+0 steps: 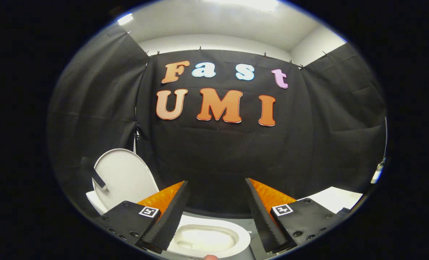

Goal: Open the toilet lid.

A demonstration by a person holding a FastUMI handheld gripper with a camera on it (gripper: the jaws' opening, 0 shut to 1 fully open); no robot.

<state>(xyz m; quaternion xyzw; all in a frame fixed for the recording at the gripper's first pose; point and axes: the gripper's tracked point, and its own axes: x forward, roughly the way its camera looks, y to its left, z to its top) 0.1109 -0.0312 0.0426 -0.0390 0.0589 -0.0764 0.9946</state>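
Fingers (pixel 163 216) of the gripper (pixel 218 213) sit spread wide apart, gripping nothing at all. Between them and a bit below is the toilet bowl (pixel 207 238), seat rim showing. Toilet lid (pixel 125 177) is already up, standing off beyond the left finger, maybe leaning on the black cloth wall (pixel 218 151) behind it.

Black cloth (pixel 218 151) draped the booth on three sides, pinned along its top edge by small clips; above it, at twelve o'clock, ran a white wall (pixel 214 41) and a white ceiling (pixel 218 18) with bright lights (pixel 124 18); at five o'clock lay a pale floor patch (pixel 335 198).
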